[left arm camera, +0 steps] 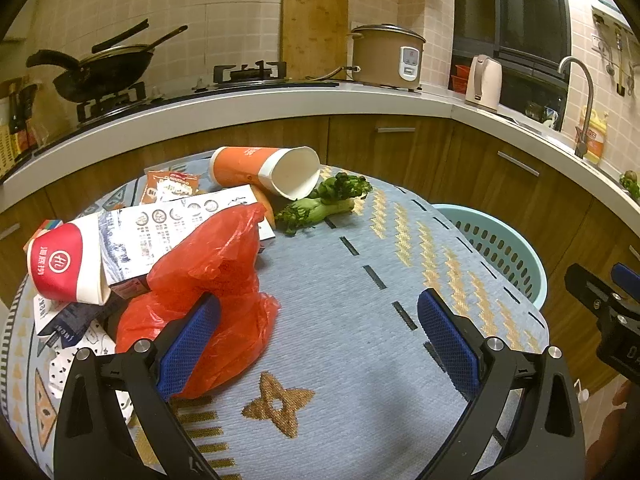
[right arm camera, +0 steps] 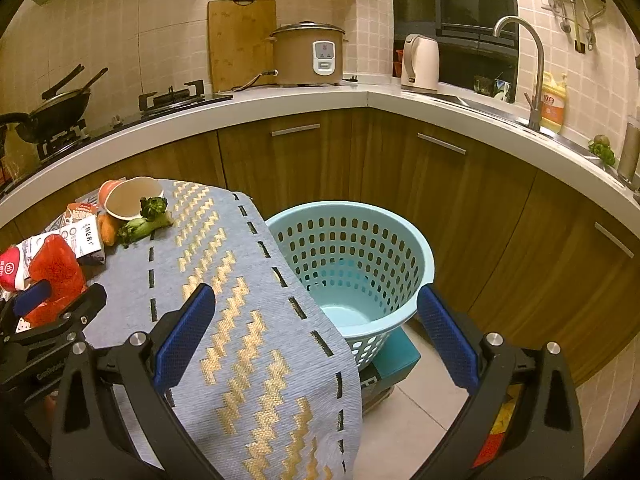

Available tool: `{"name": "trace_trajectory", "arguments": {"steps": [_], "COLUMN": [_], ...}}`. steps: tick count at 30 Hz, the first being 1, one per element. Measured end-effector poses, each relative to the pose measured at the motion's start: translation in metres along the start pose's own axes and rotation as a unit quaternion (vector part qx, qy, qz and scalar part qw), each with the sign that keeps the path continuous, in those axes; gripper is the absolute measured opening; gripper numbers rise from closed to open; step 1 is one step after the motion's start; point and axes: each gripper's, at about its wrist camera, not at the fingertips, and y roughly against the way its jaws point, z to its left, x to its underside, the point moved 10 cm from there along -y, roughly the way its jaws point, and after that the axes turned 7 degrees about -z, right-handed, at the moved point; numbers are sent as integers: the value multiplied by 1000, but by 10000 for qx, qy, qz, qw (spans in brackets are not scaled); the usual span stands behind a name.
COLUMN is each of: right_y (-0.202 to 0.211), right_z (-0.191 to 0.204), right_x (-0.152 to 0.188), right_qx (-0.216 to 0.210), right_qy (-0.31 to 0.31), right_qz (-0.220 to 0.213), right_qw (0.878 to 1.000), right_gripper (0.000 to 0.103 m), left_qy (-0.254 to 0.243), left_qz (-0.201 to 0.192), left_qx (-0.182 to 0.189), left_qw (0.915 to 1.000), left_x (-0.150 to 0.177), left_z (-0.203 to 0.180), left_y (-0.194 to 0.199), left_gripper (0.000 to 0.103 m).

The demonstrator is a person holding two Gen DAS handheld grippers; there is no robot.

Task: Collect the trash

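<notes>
The left gripper [left arm camera: 318, 344] is hovering over the cloth-covered bench [left arm camera: 360, 280] with its fingers [left arm camera: 188, 344] released, the left one lying against the red bag [left arm camera: 216, 264]. Trash is sitting on the bench's left side: the bag, a red cup [left arm camera: 64, 264], a carton [left arm camera: 168, 228], an orange cup [left arm camera: 260, 168] on its side and greens [left arm camera: 324, 200] just beside it. The right gripper [right arm camera: 316, 340] is also hanging released, holding nothing, above the bench edge and the basket [right arm camera: 352, 256] on the floor beside it.
</notes>
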Motion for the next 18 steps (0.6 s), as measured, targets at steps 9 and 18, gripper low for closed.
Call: {"name": "trace_trajectory", "arguments": {"steps": [9, 18], "right_y": [-2, -3], "right_z": [0, 2], "right_x": [2, 2], "right_qx": [90, 86], "right_qy": [72, 57], "right_qz": [12, 10], "right_qw": [9999, 9999], "right_gripper": [95, 95], "left_qy": [-35, -104], "left_qz": [-3, -18], "left_qx": [51, 64], "left_qw": [10000, 9999], "left_x": [0, -1], "left_z": [-2, -4], "left_y": [0, 2], "left_gripper": [95, 95]}}
